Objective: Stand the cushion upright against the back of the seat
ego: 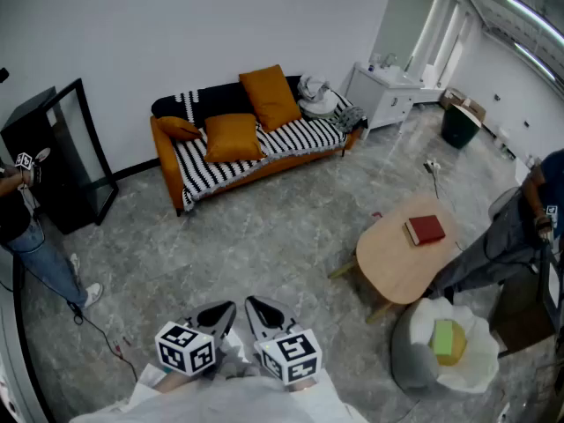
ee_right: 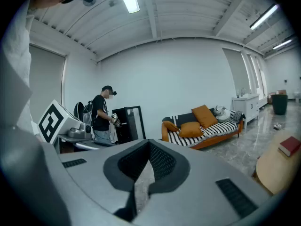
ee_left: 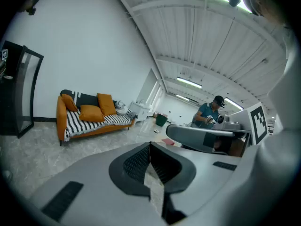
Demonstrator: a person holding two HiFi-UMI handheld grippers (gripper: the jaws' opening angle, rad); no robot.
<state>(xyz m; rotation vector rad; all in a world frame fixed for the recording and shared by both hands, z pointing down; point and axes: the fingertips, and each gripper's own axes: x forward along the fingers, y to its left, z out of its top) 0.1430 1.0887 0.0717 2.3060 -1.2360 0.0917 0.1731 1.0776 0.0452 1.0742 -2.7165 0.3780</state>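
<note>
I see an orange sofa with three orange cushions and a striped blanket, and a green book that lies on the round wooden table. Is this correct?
Not quite. The book on the round wooden table is red, not green, as the head view shows. The rest holds: the orange sofa carries three orange cushions and a striped blanket.

- The left claw (ego: 226, 308) is held low in the head view, just ahead of the person's white-clad torso (ego: 231, 402), and is tipped slightly downward.
- Its jaws are seen pressed together in the left gripper view (ee_left: 150, 149), with nothing between them.
- The right claw (ego: 256, 306) is held just beside it, equally near the torso, at the same slight downward tilt.
- Its jaws are likewise closed and empty (ee_right: 149, 146).
- The two tips are angled towards each other, away from the torso, and nearly meet.
</note>
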